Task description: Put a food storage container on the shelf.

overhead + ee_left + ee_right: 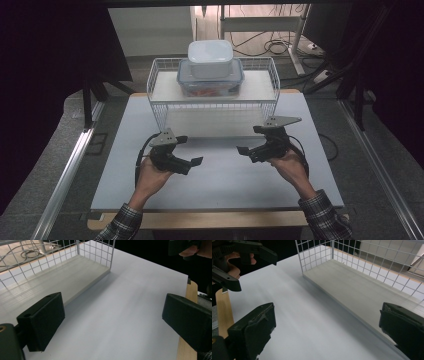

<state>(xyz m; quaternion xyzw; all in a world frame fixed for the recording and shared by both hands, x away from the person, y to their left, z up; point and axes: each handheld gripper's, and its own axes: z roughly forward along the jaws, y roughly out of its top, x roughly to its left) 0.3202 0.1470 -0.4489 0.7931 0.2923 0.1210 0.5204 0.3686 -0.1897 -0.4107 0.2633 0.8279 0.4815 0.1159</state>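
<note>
With both grippers' fingers (42, 322) apart and empty, take the rigid, slippery white lidded container (210, 59) ahead by its side walls.

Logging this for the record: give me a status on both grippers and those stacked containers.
Left gripper open, empty, above the table. Right gripper open, empty. White container stacked on clear container, atop wire rack, untouched. Path clear.

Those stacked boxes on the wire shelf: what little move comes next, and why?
Probably both open grippers, left gripper and right gripper, rise forward toward the white box atop the clear box; they're empty, low over the table.
</note>
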